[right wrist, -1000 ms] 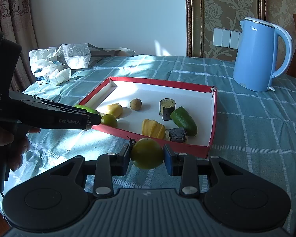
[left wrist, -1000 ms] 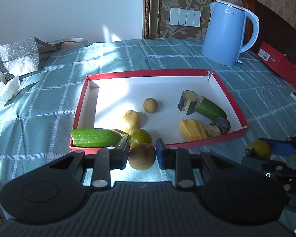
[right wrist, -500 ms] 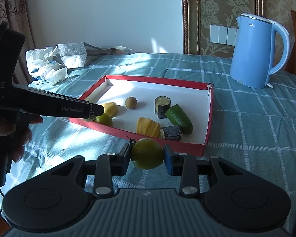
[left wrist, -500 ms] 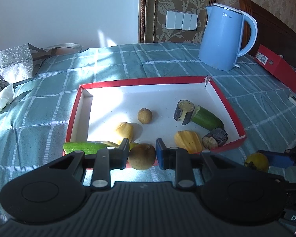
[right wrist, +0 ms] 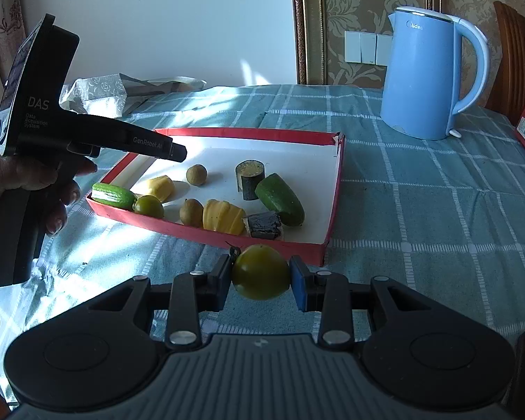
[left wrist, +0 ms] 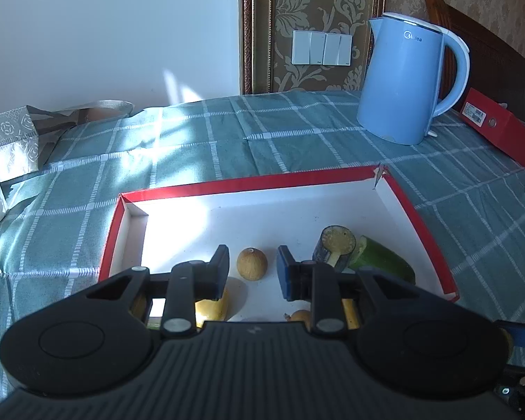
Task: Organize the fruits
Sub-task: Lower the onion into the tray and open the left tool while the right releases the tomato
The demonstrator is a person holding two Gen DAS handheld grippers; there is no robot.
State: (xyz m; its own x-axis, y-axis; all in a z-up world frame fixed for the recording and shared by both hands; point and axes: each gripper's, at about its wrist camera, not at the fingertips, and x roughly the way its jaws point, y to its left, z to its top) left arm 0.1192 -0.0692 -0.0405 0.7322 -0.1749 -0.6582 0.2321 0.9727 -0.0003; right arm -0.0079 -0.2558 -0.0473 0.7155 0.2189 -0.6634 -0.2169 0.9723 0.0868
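Holding the left hand-held gripper [left wrist: 252, 273] over the red-rimmed tray [left wrist: 248, 183], we see its jaws spread wide with nothing between them. The small brown fruit [left wrist: 251, 264] seen through the gap lies on the tray floor ahead of it, not gripped. A second brown fruit [right wrist: 191, 212] sits by the tray's near wall, beside the yellow ridged piece [right wrist: 223, 216]; in the left wrist view it peeks out just under the right finger.

Change from a second ago: the left one was clamped on a brown fruit short of the tray's near wall. Now it is open and past that wall, and that fruit is in the tray.

Our right hand-held gripper [right wrist: 261, 273] is clamped on the green-yellow round fruit [right wrist: 261, 272], held short of the tray's near wall, above the checked cloth on the bench [right wrist: 437, 217]. It was the same a second ago.

Edges and room:
- Far half of the tray, ahead of the left one, is bare white floor.
- Near wall is crowded: cucumber piece [right wrist: 112, 195], green lime [right wrist: 149, 205], brown fruit, yellow piece, dark chunk [right wrist: 264, 224].
- Right of centre: dark cylinder [left wrist: 334, 247] touching the green cucumber half [left wrist: 385, 266].
- Far right corner of the rim is torn and sticks up [left wrist: 378, 174].
- Blue kettle [left wrist: 407, 80] stands well beyond the tray to the right, apart from it.
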